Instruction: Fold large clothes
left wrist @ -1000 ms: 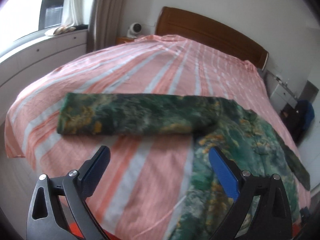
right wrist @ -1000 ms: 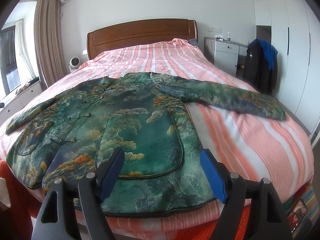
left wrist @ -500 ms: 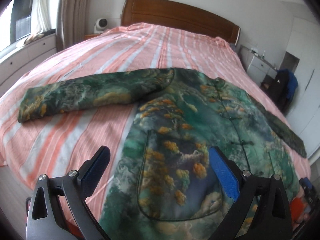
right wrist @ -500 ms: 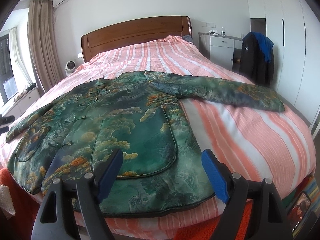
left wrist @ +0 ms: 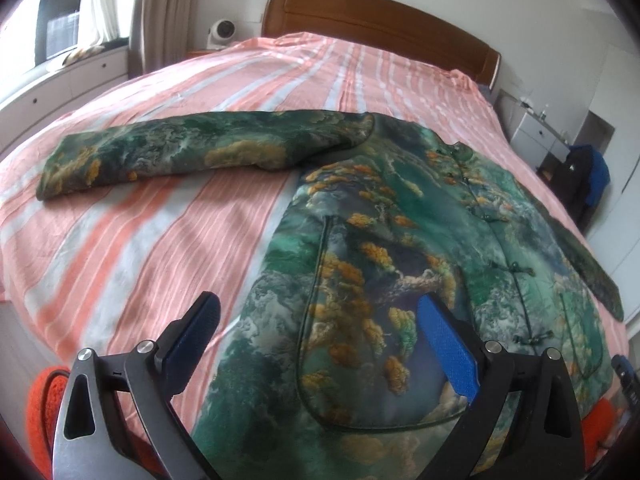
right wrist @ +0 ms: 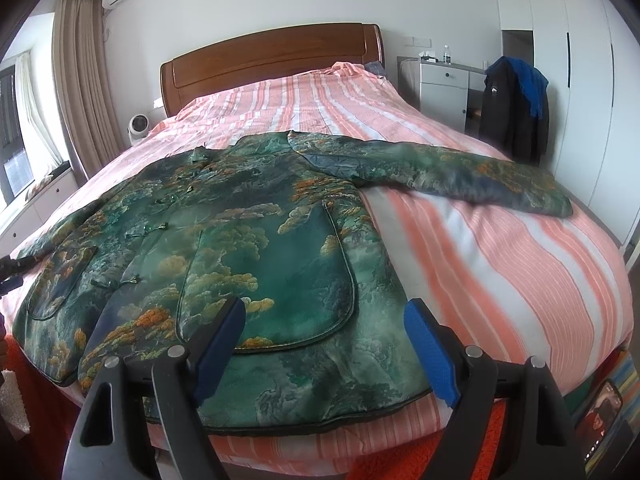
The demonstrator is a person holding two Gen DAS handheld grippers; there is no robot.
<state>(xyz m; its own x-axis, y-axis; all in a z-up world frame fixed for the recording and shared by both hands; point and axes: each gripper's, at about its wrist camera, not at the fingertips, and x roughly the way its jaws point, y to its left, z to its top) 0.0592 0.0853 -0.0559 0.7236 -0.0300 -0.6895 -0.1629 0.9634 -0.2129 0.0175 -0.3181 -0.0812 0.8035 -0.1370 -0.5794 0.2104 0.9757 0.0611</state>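
Green landscape-print jacket (right wrist: 248, 248), flat, face up, sleeves spread, on striped bed (right wrist: 500, 264)

Green jacket (right wrist: 256, 240) with orange and yellow cloud-and-landscape pattern, bed cover (right wrist: 500, 264) striped salmon pink and white, headboard (right wrist: 272, 60) brown wood, fingers (right wrist: 430, 352) blue-padded on black

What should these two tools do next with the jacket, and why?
Probably lower the left tool onto the nearer sleeve to fold it inward. The jacket lies flat on the bed, sleeves spread wide, and both tools, including the right tool, are open and empty.
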